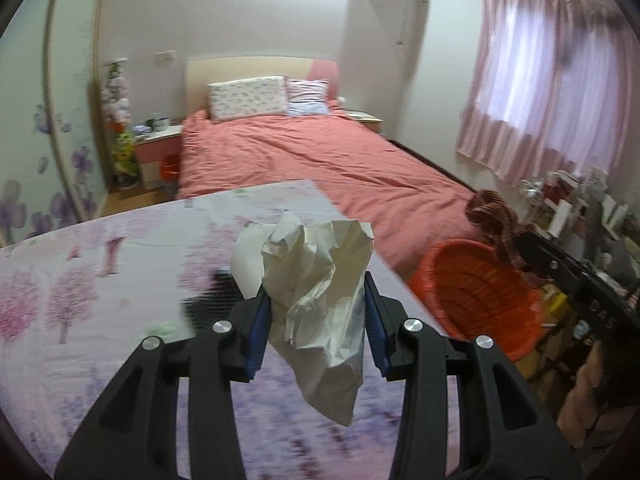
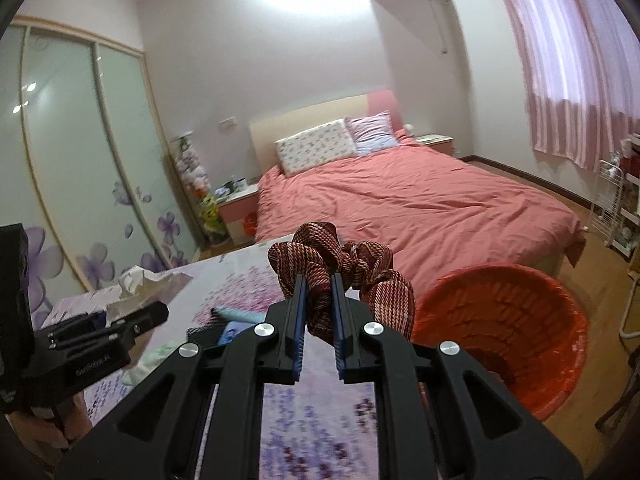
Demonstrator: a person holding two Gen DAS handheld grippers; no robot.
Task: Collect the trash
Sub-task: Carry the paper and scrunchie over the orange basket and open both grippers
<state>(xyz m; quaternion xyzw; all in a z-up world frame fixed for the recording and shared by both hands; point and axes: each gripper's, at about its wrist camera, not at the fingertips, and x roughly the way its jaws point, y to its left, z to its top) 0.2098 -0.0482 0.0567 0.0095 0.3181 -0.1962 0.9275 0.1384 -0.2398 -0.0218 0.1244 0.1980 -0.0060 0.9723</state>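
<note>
Open mouth of the orange basket (image 2: 520, 320) beside the floral table (image 2: 312, 420) (bed (image 2: 400, 208) beyond).

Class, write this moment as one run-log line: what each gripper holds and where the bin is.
left gripper: shut on paper | right gripper: shut on scrunchie | bin: floor, right of table | step: carrying

The left hand-held gripper (image 1: 314, 316) clamps crumpled paper (image 1: 320, 300) beside an orange basket (image 1: 476, 296).

White paper (image 1: 316, 280); red-striped scrunchie (image 2: 352, 272); orange basket (image 2: 500, 320)
</note>
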